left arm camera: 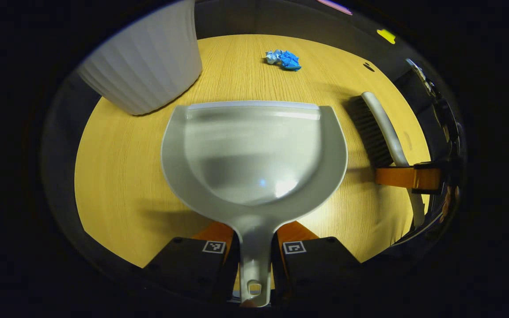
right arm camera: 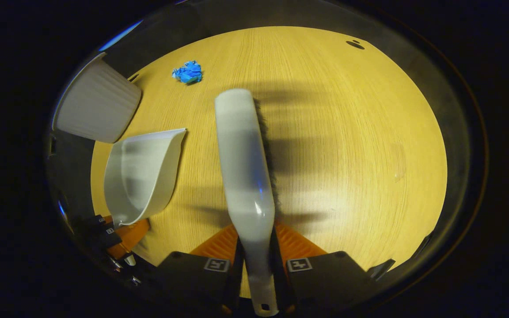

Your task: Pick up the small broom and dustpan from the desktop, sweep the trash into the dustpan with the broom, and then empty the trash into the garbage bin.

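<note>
Dustpan handle clamped in left tool, broom handle in right tool; blue wrapper flicked past pan risked if swept hard.

Both your cameras look forward and down along their own fingers, close over the worktop.

Your left gripper view faces the far edge, with the dustpan close below and the broom off to its right. Your right gripper view looks along the broom with the dustpan to its left. Both views share the blue trash and the white garbage bin.
</note>
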